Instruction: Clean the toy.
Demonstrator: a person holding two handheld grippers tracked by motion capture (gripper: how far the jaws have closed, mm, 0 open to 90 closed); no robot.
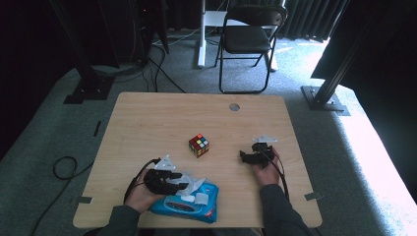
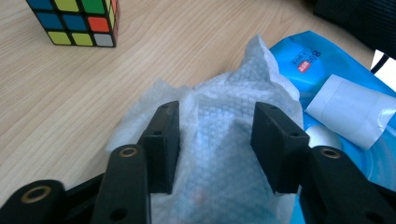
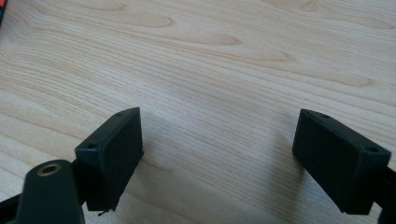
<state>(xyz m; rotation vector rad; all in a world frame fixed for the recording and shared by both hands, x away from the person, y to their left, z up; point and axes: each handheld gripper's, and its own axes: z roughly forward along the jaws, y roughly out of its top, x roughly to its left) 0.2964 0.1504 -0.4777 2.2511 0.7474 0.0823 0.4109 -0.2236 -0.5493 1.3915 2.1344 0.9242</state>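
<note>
Listing one blue wet-wipe pack (image 1: 189,206), lying flat at the 6 o'clock edge of the tabletop (image 1: 147,123). Label: a red patch with small white characters, too small to read, beside a large white "8" on the blue film, seen in the left gripper view. White resealable flap (image 2: 348,109) peeled back and standing off the pack at 3 o'clock of the wipe.

Item: one white wipe (image 2: 219,140), embossed with a fine dotted texture, crumpled, drawn up out of the pack into a peak; translucent, with blue showing through its lower part. It lies partly over the pack and partly over bare wood.

Item: left tongs (image 2: 215,144), jaws standing apart on either side of the wipe, which sits between them; whether the pads touch the tissue cannot be told. In the high view they sit at 7 o'clock, over the pack's upper edge.

Item: right tongs (image 3: 233,158), jaws spread wide over bare wood grain, nothing between them; at 4 o'clock on the tabletop.

Item: one colour-tiled puzzle cube (image 1: 198,145), near the tabletop's centre, at 12 o'clock of the pack and well apart from it.

Surroundings: folding chair (image 1: 248,39) on grey carpet beyond the 12 o'clock edge.
</note>
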